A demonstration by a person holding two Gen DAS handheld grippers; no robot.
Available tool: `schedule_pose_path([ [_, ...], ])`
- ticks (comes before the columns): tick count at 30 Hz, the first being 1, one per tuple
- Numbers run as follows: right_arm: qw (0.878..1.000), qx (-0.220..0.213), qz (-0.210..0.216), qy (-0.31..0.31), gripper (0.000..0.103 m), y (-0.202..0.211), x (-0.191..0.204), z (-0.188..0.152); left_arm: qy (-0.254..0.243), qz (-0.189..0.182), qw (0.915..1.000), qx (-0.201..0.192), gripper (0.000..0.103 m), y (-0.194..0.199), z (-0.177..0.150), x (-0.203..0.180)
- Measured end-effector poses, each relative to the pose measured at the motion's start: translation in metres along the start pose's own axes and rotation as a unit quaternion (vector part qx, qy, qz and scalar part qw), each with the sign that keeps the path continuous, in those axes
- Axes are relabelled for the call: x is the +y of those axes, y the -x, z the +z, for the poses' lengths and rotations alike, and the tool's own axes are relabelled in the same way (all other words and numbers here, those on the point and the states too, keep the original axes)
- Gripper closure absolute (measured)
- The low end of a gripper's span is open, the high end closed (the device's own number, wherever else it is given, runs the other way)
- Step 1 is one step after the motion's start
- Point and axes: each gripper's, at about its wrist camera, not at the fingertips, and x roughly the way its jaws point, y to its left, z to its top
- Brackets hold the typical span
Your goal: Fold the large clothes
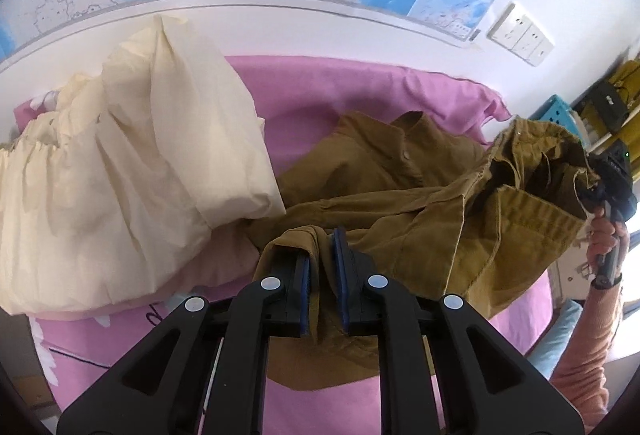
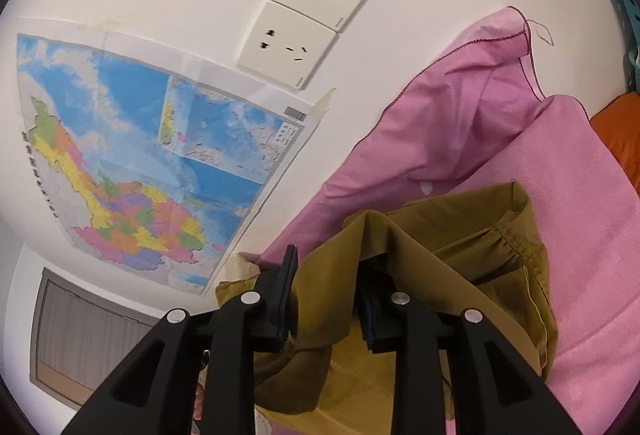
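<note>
Both grippers pinching the brown shirt (image 1: 400, 179): left gripper (image 1: 323, 267) near the cream bedding (image 1: 120, 163), right gripper (image 2: 326, 299) lifting a cuff.

A large olive-brown corduroy shirt (image 1: 384, 171) lies crumpled across the centre and right of the left wrist view, on pink bedding. Its collar and a pale button face up near the middle of the frame. One edge is bunched low in the centre; another part, showing a stitched hem, is raised at the right edge. In the right wrist view, the same fabric (image 2: 440, 255) hangs in soft folds at lower centre, with a gathered, stitched seam.
</note>
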Motion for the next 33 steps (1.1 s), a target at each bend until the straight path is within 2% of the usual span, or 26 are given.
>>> schedule_pose_path([
  [8,1.000,0.005,-0.020,-0.007,0.070,-0.023,-0.010,0.011,-0.001,0.018,0.9995,0.027,0.088,-0.025,0.009,0.003],
  [13,0.999,0.012,-0.040,-0.007,0.069,-0.037,-0.022,0.013,-0.009,0.019,0.9989,0.042,0.081,-0.033,0.012,0.001],
  [16,0.998,0.006,-0.063,0.018,0.061,-0.043,-0.021,0.009,-0.014,0.009,0.9990,0.041,0.077,-0.033,0.011,-0.001],
  [18,0.996,0.008,-0.078,0.039,0.040,-0.047,-0.016,0.003,-0.010,-0.009,0.9993,0.036,0.073,-0.031,0.010,0.000],
  [19,0.994,0.009,-0.086,0.060,0.024,-0.047,-0.009,-0.002,-0.006,-0.015,0.9993,0.035,0.072,-0.032,0.009,0.002],
  [20,0.993,0.005,-0.090,0.075,0.019,-0.046,-0.005,-0.005,-0.004,-0.018,0.9993,0.034,0.072,-0.032,0.008,0.003],
  [24,0.984,-0.003,-0.103,0.148,0.018,-0.036,0.022,-0.020,0.005,-0.025,0.9992,0.031,0.070,-0.033,0.008,0.005],
  [25,0.978,-0.005,-0.113,0.173,0.018,-0.036,0.029,-0.025,0.001,-0.023,0.9993,0.030,0.070,-0.034,0.008,0.003],
  [28,0.951,0.014,-0.151,0.269,0.018,-0.052,0.053,-0.051,-0.001,-0.021,0.9994,0.027,0.070,-0.034,0.007,0.002],
  [33,0.878,0.057,-0.251,0.404,0.019,-0.118,0.070,-0.093,0.004,-0.025,0.9994,0.025,0.070,-0.035,0.006,0.005],
])
